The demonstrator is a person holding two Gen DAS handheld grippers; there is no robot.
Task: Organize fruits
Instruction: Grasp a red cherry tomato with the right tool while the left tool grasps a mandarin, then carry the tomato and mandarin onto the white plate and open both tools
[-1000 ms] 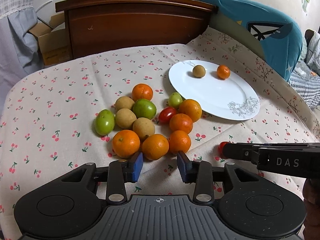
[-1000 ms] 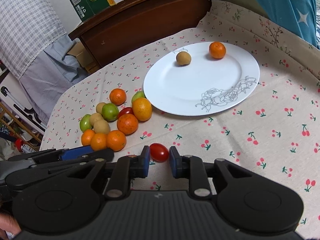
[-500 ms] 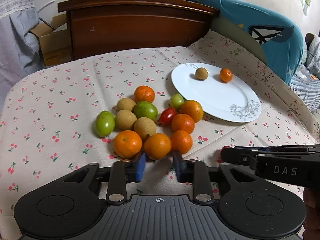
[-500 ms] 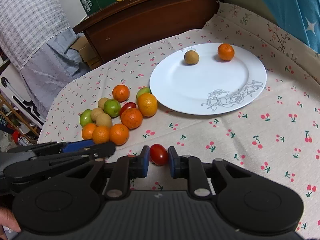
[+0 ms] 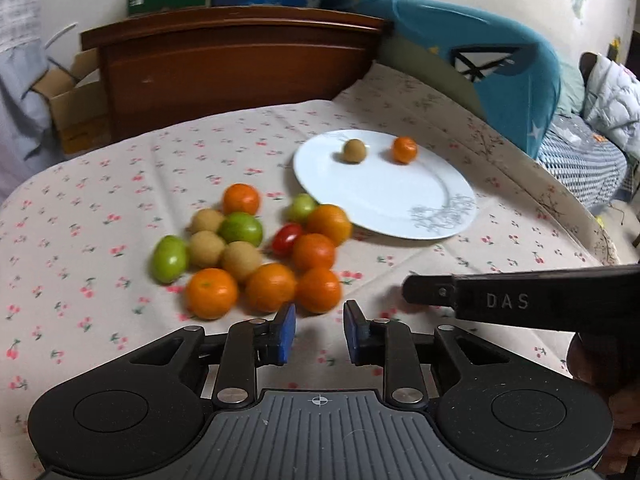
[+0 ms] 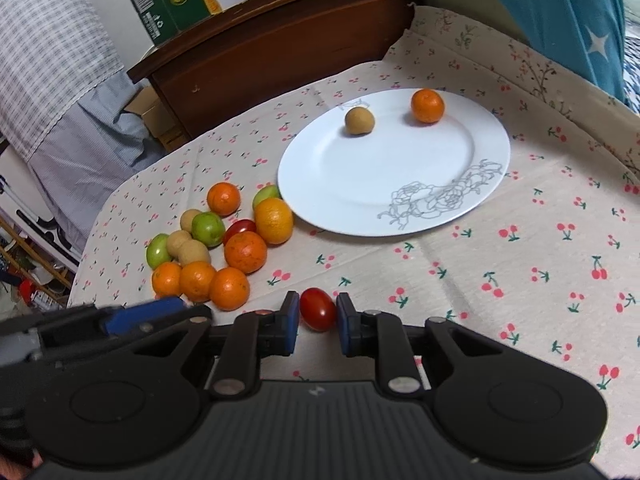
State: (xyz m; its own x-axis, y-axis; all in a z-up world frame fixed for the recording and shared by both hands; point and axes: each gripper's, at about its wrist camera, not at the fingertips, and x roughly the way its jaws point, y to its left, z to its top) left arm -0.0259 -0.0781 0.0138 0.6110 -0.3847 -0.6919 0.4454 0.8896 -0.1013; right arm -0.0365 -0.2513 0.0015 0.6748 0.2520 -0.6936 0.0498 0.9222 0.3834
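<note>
My right gripper (image 6: 318, 305) is shut on a red cherry tomato (image 6: 318, 310), low over the cherry-print cloth in front of the white plate (image 6: 360, 168). On the plate's far side lie a small brown fruit (image 6: 359, 121) and an orange (image 6: 427, 106). Left of the plate is a pile of oranges, green fruits, brown fruits and one red tomato (image 5: 286, 238). My left gripper (image 5: 319, 312) is shut to a narrow gap with nothing between its pads. Its tips sit just short of the pile's nearest right orange (image 5: 318, 290). The right gripper's finger (image 5: 520, 300) crosses the left wrist view.
A dark wooden headboard (image 5: 224, 68) with cartons on top stands behind the table. A blue cushion (image 5: 500, 60) rises at the back right. An open cardboard box (image 5: 76, 96) sits at the back left. A person's hand (image 5: 600, 364) holds the right gripper.
The left jaws narrowed, then the left gripper slid right from the middle front orange to the right one. The right jaws tightened slightly on the cherry tomato and stayed put.
</note>
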